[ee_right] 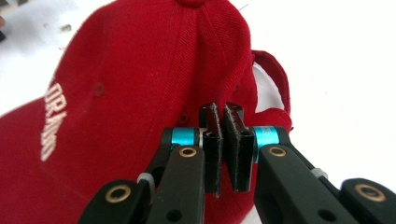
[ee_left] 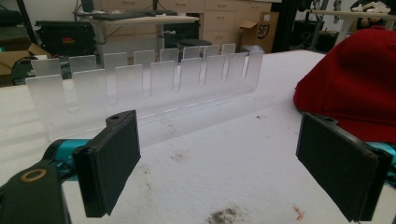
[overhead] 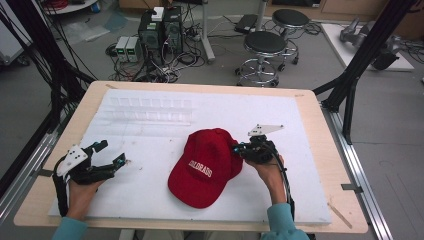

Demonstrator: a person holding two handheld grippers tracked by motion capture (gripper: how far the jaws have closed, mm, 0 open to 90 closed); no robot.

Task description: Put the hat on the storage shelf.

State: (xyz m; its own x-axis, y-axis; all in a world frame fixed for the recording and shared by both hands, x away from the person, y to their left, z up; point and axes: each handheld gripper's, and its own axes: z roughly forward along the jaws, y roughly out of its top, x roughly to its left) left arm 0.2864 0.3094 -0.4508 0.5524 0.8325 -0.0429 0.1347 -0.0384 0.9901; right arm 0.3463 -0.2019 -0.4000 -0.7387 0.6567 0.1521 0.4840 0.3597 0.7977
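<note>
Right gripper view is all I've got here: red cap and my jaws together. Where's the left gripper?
Observer: The left gripper sits on the white mat, apart from the red cap, at the table's left.
Operator: Open or shut?
Observer: Open, with nothing between its jaws.
Operator: Anything else on the mat?
Observer: A clear slotted rack stands beyond the cap, on the far side.
Operator: Where on the cap is my right gripper?
Observer: The right gripper meets the cap's back right side.
</note>
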